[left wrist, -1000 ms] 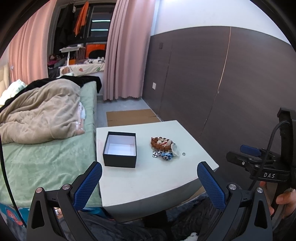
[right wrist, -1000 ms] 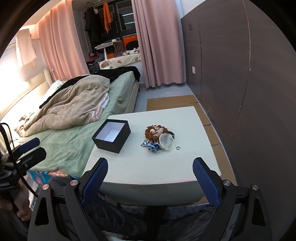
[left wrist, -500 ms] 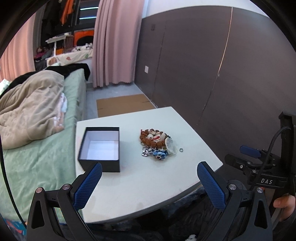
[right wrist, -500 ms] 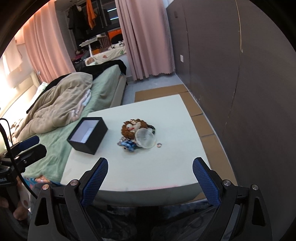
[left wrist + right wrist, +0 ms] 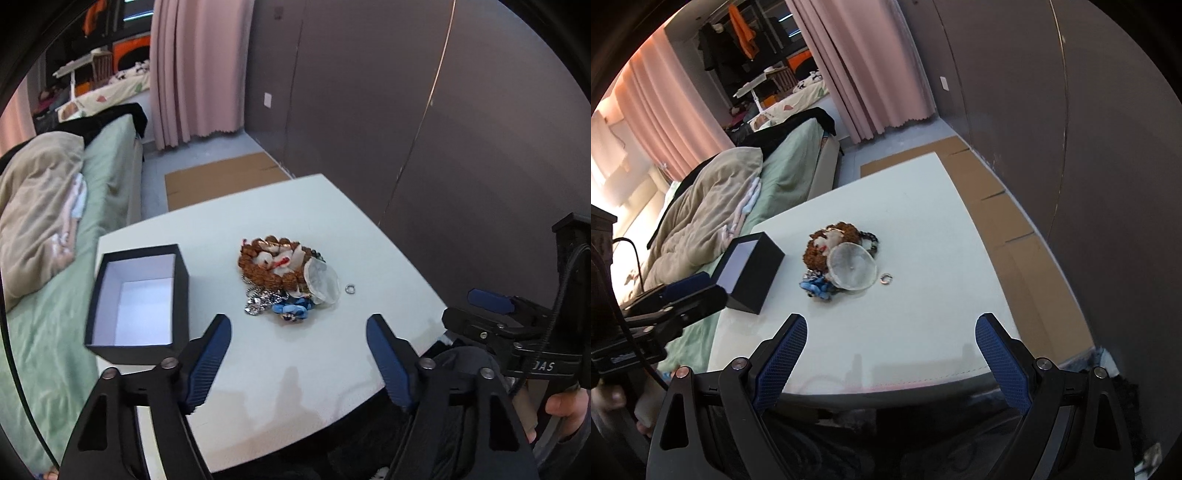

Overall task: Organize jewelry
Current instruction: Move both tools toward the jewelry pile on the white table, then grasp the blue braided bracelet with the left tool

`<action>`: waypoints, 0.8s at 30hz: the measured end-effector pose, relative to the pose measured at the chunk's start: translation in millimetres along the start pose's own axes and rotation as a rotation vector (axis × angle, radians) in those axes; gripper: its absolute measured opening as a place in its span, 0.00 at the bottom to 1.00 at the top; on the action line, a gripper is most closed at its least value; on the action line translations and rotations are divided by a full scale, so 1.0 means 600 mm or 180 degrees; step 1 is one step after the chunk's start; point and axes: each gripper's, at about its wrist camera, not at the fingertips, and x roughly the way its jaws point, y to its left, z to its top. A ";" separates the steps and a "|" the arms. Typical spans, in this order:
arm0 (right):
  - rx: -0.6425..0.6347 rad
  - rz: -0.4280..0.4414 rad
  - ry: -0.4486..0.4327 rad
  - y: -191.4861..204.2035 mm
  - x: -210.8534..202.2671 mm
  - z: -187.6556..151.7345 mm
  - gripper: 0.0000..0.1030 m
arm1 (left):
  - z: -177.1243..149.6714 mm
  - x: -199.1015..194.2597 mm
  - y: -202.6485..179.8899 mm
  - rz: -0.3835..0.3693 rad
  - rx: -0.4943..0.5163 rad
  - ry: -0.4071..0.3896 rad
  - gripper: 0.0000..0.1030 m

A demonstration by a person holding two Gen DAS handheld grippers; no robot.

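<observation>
Black box [image 5: 137,302] beside jewelry pile [image 5: 286,278], claws apparently empty.

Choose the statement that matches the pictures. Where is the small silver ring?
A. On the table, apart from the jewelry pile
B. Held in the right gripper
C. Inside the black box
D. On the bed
A: the small silver ring lies alone on the white table, just beside the jewelry pile.

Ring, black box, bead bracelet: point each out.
Ring [image 5: 349,288]: left wrist view, on its band.
Black box [image 5: 181,299]: left wrist view, right wall.
Bead bracelet [image 5: 812,256]: right wrist view, brown beads at left.
</observation>
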 end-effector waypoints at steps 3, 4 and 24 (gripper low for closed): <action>0.0060 0.0035 0.0052 -0.018 0.017 0.000 0.90 | 0.003 0.032 -0.003 0.0006 0.0041 0.0126 0.66; 0.0085 0.0044 0.0074 -0.025 0.022 0.001 0.90 | 0.003 0.041 -0.002 0.0013 0.0044 0.0155 0.66; 0.0259 0.0171 0.0248 -0.068 0.093 0.007 0.82 | 0.009 0.173 0.023 -0.0107 -0.0239 0.0496 0.52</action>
